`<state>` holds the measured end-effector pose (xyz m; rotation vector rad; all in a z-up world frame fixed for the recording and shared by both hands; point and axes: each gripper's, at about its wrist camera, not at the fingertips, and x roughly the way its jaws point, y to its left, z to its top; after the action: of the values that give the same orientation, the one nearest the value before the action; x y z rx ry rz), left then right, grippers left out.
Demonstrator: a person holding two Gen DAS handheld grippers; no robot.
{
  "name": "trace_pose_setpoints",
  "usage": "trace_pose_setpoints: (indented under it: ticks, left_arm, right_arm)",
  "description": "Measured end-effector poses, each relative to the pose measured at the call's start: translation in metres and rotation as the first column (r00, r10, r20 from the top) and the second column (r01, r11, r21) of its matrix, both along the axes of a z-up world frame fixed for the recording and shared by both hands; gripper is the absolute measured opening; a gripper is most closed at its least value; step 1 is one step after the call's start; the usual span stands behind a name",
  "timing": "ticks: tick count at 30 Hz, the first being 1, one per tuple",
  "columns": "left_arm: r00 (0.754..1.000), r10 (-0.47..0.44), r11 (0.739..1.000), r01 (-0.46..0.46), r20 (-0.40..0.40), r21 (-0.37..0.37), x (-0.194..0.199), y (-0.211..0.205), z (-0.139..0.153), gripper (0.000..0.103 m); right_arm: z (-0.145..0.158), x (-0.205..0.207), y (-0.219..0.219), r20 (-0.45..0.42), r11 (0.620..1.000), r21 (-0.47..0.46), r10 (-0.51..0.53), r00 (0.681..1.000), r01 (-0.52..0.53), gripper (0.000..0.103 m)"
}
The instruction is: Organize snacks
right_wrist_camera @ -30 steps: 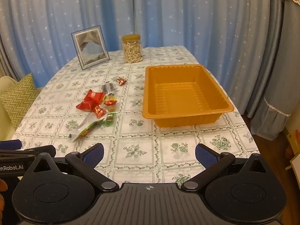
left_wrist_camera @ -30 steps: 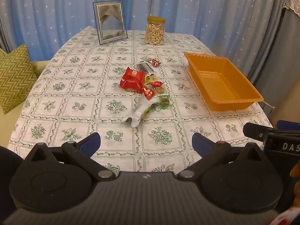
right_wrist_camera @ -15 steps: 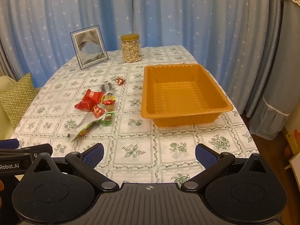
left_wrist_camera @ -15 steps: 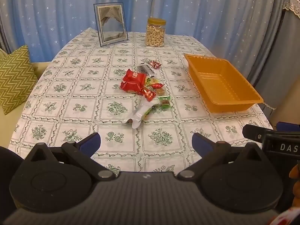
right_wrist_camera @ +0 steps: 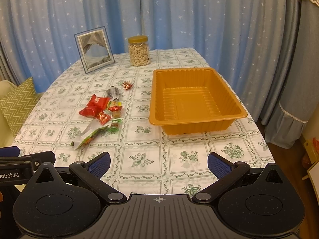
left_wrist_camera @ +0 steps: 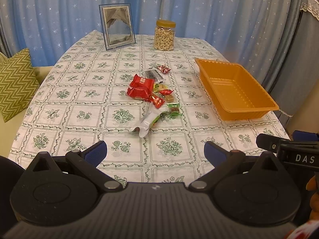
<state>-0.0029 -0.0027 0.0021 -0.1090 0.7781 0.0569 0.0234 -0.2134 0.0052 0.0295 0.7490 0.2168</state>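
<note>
Over the near table edge: left gripper (left_wrist_camera: 154, 151) and right gripper (right_wrist_camera: 159, 164), both hovering, blue pads spread wide, nothing between them.
Snack pile: loose heap of small wrapped sweets (left_wrist_camera: 154, 93) mid-table on the white cloth with green flower squares (right_wrist_camera: 143, 160), left of the tray, well apart from both grippers.
Look of it: crinkly red foil packets (left_wrist_camera: 140, 88) up top, tiny red and green candies around them, long white-and-green pouch (left_wrist_camera: 148, 118) lying flat nearest the edge, dark wrapper and one stray red candy (left_wrist_camera: 163, 69) at the far side.
Destination: shallow orange plastic tray with ribbed walls (right_wrist_camera: 196, 117), empty, right of the pile.
Step in hand, probably: first reach, nothing sorted yet.
How to do it well: start with the pouch, closest and clear of the rest; come in low, pinch across the narrow width; thin film likely to slide, so squeeze firmly before lifting.
Watch out: neighbours touching, easy to drag along.
</note>
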Motion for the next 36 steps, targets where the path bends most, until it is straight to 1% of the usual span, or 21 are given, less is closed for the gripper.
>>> trace_pose_setpoints:
  ticks: [36]
  left_arm:
    - [1.0,-0.001,1.0,0.001,0.004,-0.002,0.0003,-0.0007,0.0012,0.103]
  right_arm:
    - [-0.0014,0.0003,-0.0028,-0.002,1.0,-0.003,-0.003,1.0,0.003,0.103]
